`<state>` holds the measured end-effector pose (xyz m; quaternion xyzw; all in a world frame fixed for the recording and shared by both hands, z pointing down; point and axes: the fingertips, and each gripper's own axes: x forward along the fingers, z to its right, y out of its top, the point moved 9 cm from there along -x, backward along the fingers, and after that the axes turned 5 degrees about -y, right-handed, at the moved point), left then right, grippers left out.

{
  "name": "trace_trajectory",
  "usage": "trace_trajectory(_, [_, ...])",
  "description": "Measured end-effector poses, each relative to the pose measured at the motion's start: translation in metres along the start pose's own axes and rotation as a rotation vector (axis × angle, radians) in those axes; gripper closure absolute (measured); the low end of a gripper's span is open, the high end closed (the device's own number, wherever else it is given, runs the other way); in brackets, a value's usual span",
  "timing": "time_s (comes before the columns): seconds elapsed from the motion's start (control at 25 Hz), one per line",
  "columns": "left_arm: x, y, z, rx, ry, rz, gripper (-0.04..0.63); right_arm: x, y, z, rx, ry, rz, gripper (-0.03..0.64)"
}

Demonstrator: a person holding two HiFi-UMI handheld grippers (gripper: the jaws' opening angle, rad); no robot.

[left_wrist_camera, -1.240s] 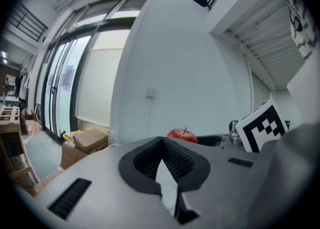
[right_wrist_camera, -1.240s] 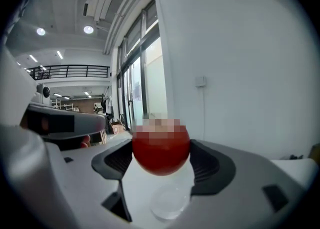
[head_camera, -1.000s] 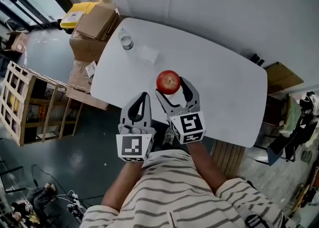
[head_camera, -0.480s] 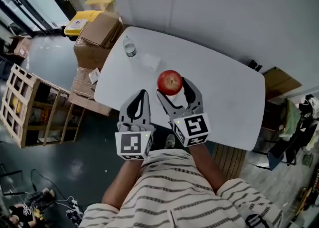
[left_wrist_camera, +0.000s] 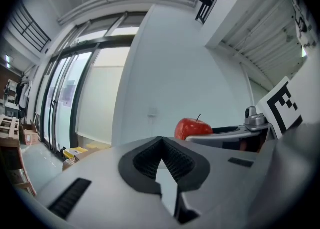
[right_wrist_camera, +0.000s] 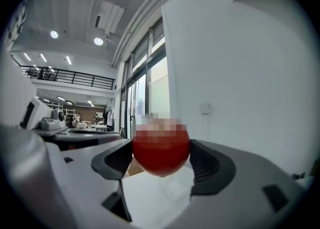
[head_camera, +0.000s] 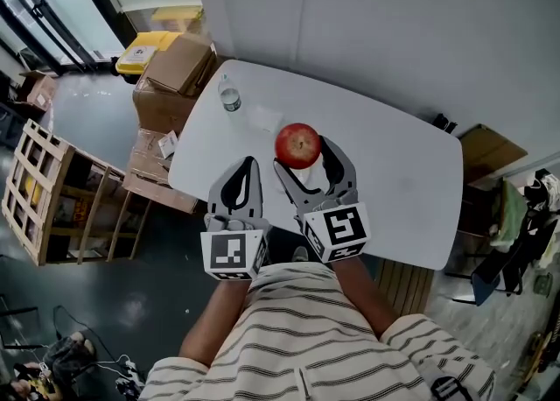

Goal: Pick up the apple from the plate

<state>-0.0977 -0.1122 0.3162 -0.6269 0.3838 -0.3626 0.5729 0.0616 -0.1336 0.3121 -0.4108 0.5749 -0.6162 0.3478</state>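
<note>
The right gripper (head_camera: 300, 152) is clamping the red apple (head_camera: 297, 144) between its two jaws. In the right gripper view one dark ribbed pad is pressing on each side of the fruit, and the apple is filling the gap between them. The apple is hanging over the near part of the white counter (head_camera: 394, 180). In the right gripper view the counter's surface is showing below it, so it is looking clear of the top rather than resting on it. In the left gripper view the apple is showing its stem pointing up, with the right gripper's jaw lying just beside it.

The left gripper (head_camera: 251, 166) is hovering just beside the right one, at the counter's near edge. Its jaws are meeting at the tips with nothing between them.

On the counter's far left corner a clear water bottle (head_camera: 229, 95) is standing upright. Near it a small pale flat thing (head_camera: 262, 117) is lying on the top, too faint to name. It is sitting well apart from the apple.

Beyond that corner, cardboard boxes (head_camera: 178, 65) are stacking up on the floor with a yellow bin (head_camera: 143, 51) behind them. A wooden crate (head_camera: 31, 185) is standing further left. The person's striped shirt (head_camera: 306, 338) is filling the bottom of the head view, with both forearms reaching forward to the grippers.
</note>
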Motion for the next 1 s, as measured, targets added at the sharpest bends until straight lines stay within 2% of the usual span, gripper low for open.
trace_trajectory(0.64, [-0.003,0.01,-0.001,0.018,0.012,0.038,0.592,0.0,0.013,-0.005,-0.032,-0.001,0.036,0.258])
trace_trajectory(0.84, [-0.005,0.015,-0.001,-0.012,0.012,0.041,0.592,0.0,0.012,-0.006,-0.028,-0.001,0.038,0.258])
trace_trajectory(1.0, [-0.005,0.016,0.0,-0.005,0.008,0.043,0.592,-0.001,0.012,-0.006,-0.025,-0.002,0.045,0.258])
